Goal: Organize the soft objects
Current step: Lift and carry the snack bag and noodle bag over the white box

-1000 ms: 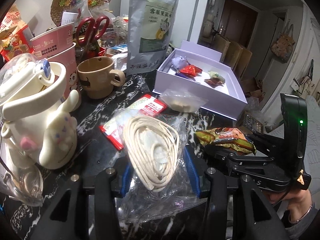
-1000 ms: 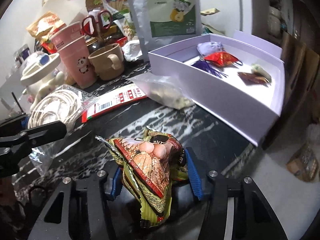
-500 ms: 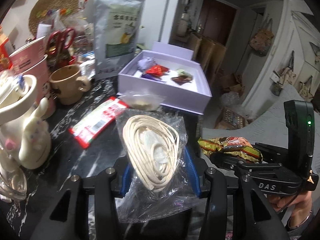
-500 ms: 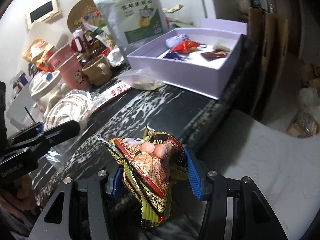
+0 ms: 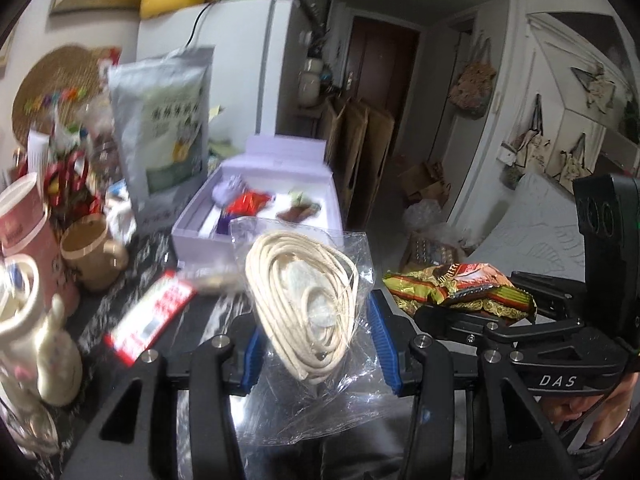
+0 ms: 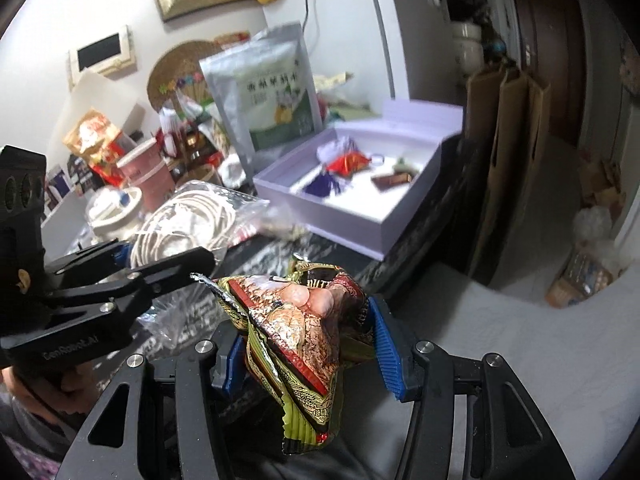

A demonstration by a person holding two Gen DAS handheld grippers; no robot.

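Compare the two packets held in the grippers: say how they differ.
The bagged cord is in clear plastic, its cream coil showing; the snack packet is opaque printed foil in red, gold and green. The bag hangs flat; the packet is crumpled. The left gripper holds the cord, the right gripper the snack. Both are pinched between blue pads, off the table.

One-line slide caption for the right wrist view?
Right tool grips a crinkled snack packet; beyond, the open lavender box holds small wrapped items.
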